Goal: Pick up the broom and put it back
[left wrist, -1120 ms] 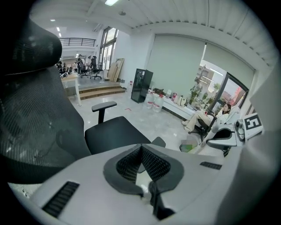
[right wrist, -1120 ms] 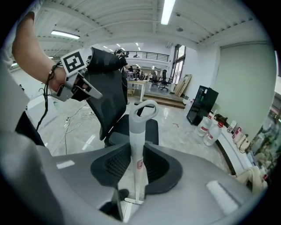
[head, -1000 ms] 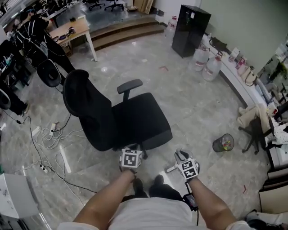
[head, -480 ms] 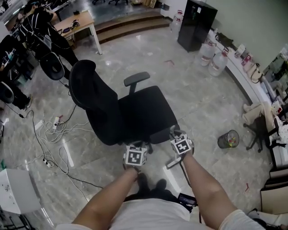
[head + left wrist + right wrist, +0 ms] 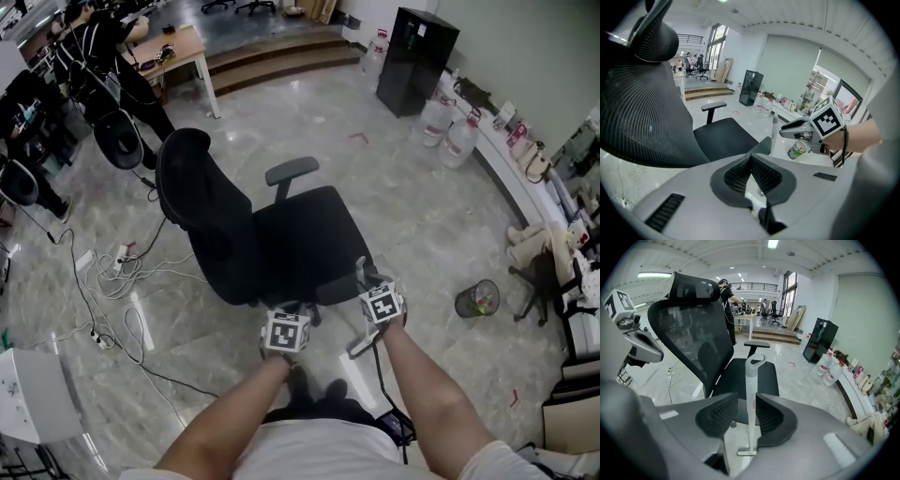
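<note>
Black mesh-backed office chair (image 5: 253, 239) on grey marble-patterned floor (image 5: 403, 216); stands directly beyond both grippers, its seat corner just beside the broom; tangle of white cables (image 5: 103, 281) on floor left of chair; dark mesh waste bin (image 5: 476, 300) well apart at right; clear water bottles (image 5: 450, 136) and tall black cabinet (image 5: 417, 58) by far wall; pale wooden desk (image 5: 178, 47) at rear; slim white-grey broom with looped handle top (image 5: 751, 380), upright, shaft between jaws of right gripper (image 5: 746, 398); those jaws apart, just been opening, not clamped; left gripper (image 5: 751, 158), jaw tips together, nothing between; against a second ago, right gripper has come in from open floor to chair's front corner
</note>
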The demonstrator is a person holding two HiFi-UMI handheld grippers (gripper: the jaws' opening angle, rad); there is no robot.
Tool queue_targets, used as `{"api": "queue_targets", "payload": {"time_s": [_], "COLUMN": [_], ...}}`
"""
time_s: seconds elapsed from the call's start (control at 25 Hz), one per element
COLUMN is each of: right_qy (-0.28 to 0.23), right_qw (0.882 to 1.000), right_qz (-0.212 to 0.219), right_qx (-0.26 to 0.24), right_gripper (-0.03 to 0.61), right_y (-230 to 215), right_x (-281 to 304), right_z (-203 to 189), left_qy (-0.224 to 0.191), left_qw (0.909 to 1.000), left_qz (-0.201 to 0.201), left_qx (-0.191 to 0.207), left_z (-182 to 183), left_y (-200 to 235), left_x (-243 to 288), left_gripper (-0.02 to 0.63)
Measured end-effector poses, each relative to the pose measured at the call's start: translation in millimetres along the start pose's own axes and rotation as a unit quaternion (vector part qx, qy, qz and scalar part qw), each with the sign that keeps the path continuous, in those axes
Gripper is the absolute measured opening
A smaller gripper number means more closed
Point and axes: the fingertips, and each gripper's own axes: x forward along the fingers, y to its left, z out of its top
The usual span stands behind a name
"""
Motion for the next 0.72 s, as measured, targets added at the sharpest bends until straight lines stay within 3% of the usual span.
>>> {"api": "queue_targets", "payload": {"time_s": [0.12,0.32,0.72], "right_qy": [-0.028,-0.128,-0.247], "right_qw": [1.0,0.991,0.963], "right_qz": [-0.001,0.01,0.08], "right_qx": [0.013,0.019,0.066], "right_gripper": [0.1,0.003,0.002], "right_y": [4,16,17], "right_x": [-25,-111,-286], "right_z": [13,51,75], "left_qy": [-0.006,-0.054,-0.197], "left_qw": [1.0,0.9982,0.9797], "left_qz": [-0.006,-0.021,-0.027], "left_qx": [0.002,0.016,0.027], "left_z": [6,46,124], "left_y": [-11,-51,-205], "left_x": [-1,-34,-120], "left_gripper": [0.007,0.008,0.008]}}
